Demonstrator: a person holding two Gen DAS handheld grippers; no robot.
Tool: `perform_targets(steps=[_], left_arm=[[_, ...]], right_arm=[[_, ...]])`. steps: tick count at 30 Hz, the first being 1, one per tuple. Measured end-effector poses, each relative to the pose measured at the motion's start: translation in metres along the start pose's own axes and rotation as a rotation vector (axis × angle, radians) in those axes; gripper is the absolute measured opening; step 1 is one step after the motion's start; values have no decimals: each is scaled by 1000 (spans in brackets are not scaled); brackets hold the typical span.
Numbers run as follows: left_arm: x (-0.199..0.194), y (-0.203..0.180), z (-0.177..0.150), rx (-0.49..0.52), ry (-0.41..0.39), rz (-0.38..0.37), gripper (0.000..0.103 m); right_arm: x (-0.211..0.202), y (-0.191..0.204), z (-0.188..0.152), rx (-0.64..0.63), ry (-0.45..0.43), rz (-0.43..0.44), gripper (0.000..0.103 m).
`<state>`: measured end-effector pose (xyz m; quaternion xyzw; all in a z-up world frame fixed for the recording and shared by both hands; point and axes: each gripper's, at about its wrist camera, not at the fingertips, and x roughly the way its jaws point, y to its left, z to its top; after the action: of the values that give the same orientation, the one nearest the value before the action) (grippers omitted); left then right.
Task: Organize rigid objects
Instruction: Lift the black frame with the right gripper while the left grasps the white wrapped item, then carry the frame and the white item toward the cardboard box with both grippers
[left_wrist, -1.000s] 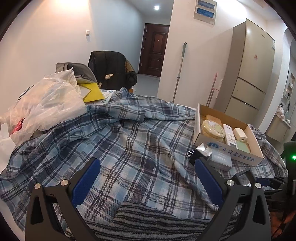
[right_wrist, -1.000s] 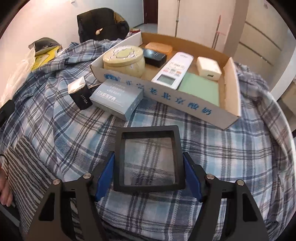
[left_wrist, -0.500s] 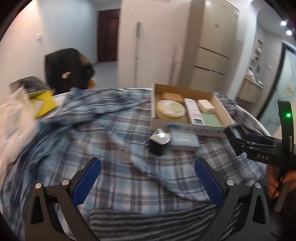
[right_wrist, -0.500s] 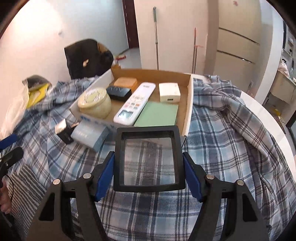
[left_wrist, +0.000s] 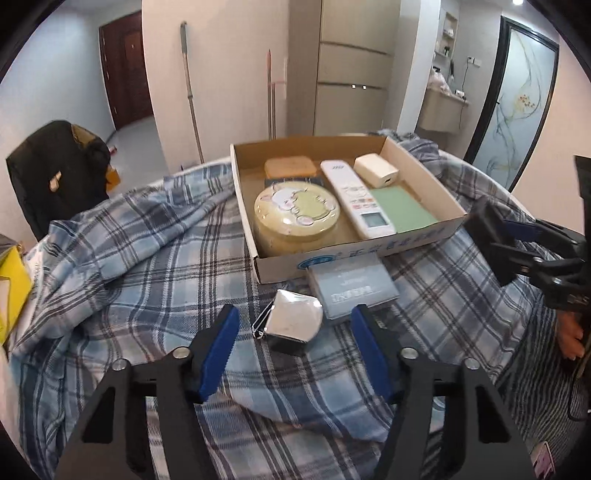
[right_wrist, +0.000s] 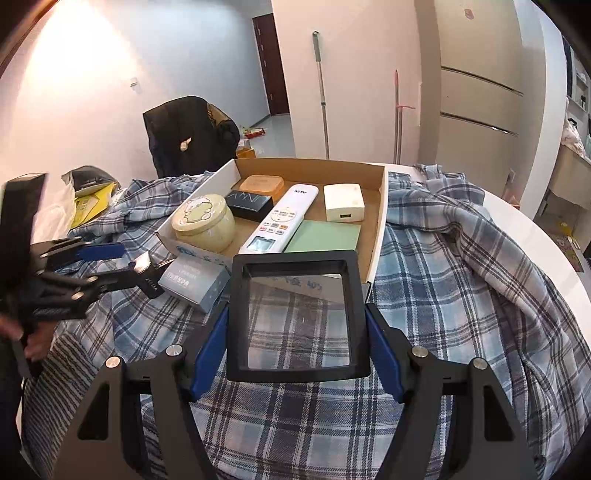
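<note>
With my left gripper (left_wrist: 293, 332) half-closed around, not yet pressing, the small silver-topped box (left_wrist: 293, 325) lying before the cardboard tray (left_wrist: 373, 251), I centre its sides squarely while my right gripper (right_wrist: 297, 347) clamps the black frame (right_wrist: 297, 317).

Ahead of the left gripper (left_wrist: 291, 332), the silver-topped box (left_wrist: 293, 321) and grey box (left_wrist: 351, 286) crowd against the cardboard tray (left_wrist: 354, 254) front wall, while open plaid cloth (left_wrist: 147, 280) lies to its left.
</note>
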<state>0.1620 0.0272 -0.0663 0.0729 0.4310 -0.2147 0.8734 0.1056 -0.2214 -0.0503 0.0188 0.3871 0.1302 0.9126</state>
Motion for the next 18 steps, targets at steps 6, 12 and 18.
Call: perform_targets(steps=[6,12,18], left_arm=[[15,0,0,27,44,1,55],[14,3,-5,-11,24,-10,35],[-9,-11,-16,-92,27,31,35]], right_arm=[[-1,-3,1,8,0,11,69],[1,-5,1,18,13,18,69],[2,-6,1,19,18,20,69]])
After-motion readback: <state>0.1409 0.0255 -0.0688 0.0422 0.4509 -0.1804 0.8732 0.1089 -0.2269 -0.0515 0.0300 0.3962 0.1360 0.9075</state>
